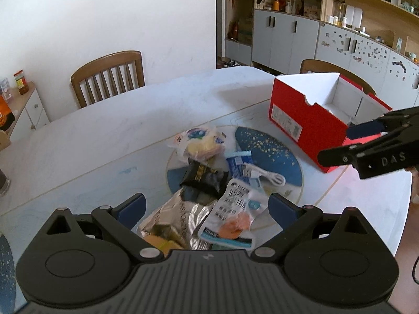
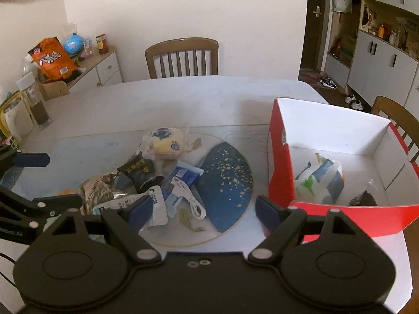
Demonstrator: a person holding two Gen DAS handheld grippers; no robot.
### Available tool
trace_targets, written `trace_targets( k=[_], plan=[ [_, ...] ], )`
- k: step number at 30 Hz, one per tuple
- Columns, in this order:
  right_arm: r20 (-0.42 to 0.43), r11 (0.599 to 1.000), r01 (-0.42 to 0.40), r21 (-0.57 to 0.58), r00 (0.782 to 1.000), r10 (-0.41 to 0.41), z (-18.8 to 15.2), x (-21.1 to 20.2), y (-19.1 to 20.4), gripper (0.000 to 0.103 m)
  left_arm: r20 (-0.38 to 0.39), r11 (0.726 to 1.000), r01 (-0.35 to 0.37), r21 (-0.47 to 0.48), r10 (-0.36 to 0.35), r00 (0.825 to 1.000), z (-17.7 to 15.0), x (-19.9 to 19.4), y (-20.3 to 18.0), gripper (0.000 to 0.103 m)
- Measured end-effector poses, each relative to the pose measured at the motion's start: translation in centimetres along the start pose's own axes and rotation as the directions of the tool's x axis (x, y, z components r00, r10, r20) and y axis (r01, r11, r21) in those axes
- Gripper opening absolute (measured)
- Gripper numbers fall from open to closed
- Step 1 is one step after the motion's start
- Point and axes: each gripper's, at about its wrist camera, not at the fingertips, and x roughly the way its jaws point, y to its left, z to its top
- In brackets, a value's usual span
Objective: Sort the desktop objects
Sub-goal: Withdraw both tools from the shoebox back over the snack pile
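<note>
1. A heap of small packets lies on the white table [image 1: 110,130], right ahead of the left gripper [image 1: 207,206] and ahead-left of the right gripper [image 2: 203,210].
2. In the heap: a silver foil bag [image 1: 178,217] between the left gripper's spread fingers, a white pouch with orange print [image 1: 233,214] just beside it, a black packet [image 1: 204,178] farther ahead, then a yellow bun packet [image 1: 199,144] farthest out; a coiled white cable [image 2: 189,198] lies to the right.
3. The red box [image 2: 282,172] stands at the right gripper's right fingertip; a blue-white packet [image 2: 319,180] lies inside it.
4. The left gripper is tilted down over the heap, jaws wide, holding nothing.
5. The right gripper hovers level-low between heap and box, jaws wide, empty.
6. A wooden chair [image 2: 182,57] stands beyond the table.
</note>
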Motion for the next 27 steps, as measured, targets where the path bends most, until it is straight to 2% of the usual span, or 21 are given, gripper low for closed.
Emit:
trace_targets(
  k=[14, 25, 27],
  plan=[
    [-0.034, 0.998, 0.012, -0.057, 0.999, -0.014, -1.0, 4.5, 0.9, 0.082, -0.074, 0.999, -0.039, -0.013, 0.038, 0.997, -4.0, 2.4, 2.3, 0.1],
    [-0.099, 0.997, 0.017, -0.075, 0.995, -0.024, -1.4, 8.1, 0.2, 0.073, -0.086, 0.999, -0.034, 0.02, 0.036, 0.996, -5.3, 4.0, 3.7, 0.1],
    [-0.11, 0.997, 0.019, -0.078, 0.994, -0.028, -1.3, 8.8, 0.2, 0.069, -0.085, 1.0, -0.024, 0.019, 0.026, 0.996, -5.3, 4.2, 3.9, 0.1]
  ],
)
